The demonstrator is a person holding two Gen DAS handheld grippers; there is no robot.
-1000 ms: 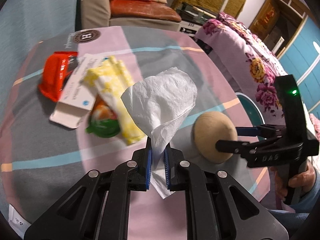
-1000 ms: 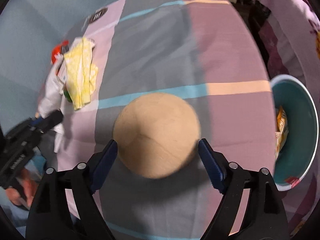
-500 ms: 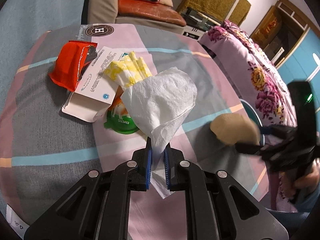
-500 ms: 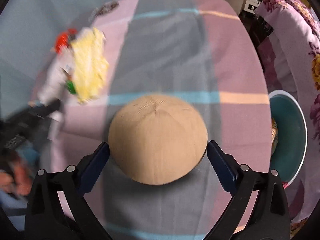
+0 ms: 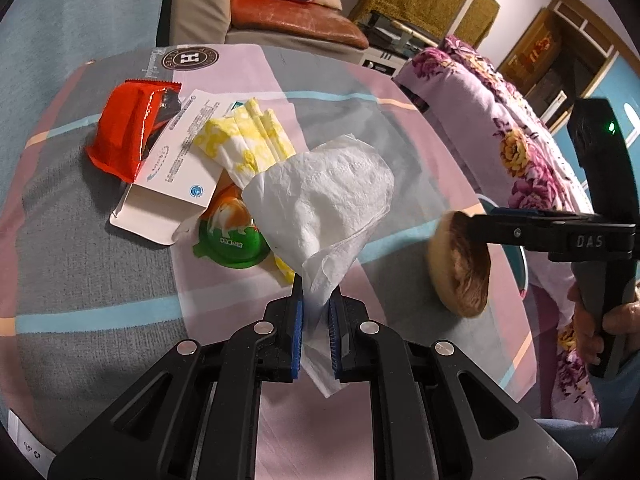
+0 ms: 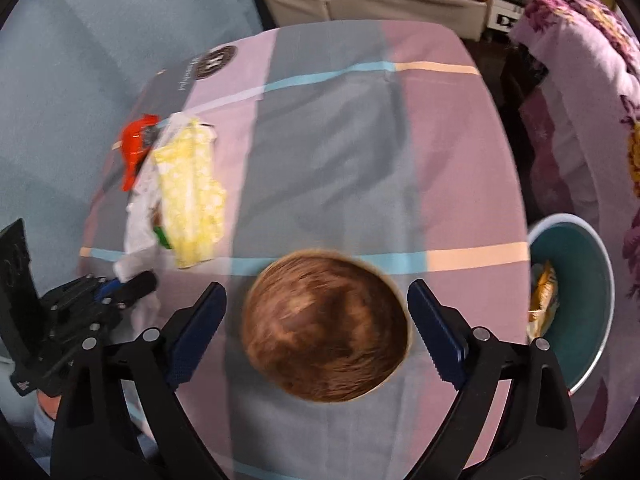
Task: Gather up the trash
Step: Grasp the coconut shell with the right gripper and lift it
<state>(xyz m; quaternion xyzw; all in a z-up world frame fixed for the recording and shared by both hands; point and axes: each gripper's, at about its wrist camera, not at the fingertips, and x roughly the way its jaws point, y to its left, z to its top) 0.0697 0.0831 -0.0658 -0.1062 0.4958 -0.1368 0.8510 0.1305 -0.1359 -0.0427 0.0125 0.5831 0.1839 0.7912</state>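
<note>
My left gripper (image 5: 316,312) is shut on a white tissue (image 5: 324,196) and holds it above the checked tablecloth (image 5: 100,264). My right gripper (image 6: 318,320) holds a round wooden bowl (image 6: 326,326) between its wide-set blue pads; the bowl is tipped so its brown inside faces the camera. In the left wrist view the bowl (image 5: 460,264) hangs on edge under the right gripper (image 5: 516,224). A trash pile lies at the table's left: a red wrapper (image 5: 128,132), a white box (image 5: 172,176), a yellow napkin (image 5: 244,140) and a green cup lid (image 5: 232,236).
A teal bin (image 6: 576,304) with a yellow wrapper inside stands below the table's right edge. A floral bedspread (image 5: 512,128) lies to the right. A sofa (image 5: 288,16) stands behind the table.
The right gripper lifted the bowl off the table and tipped it over, so its inside shows. The left gripper kept hold of the tissue and drew back slightly.
</note>
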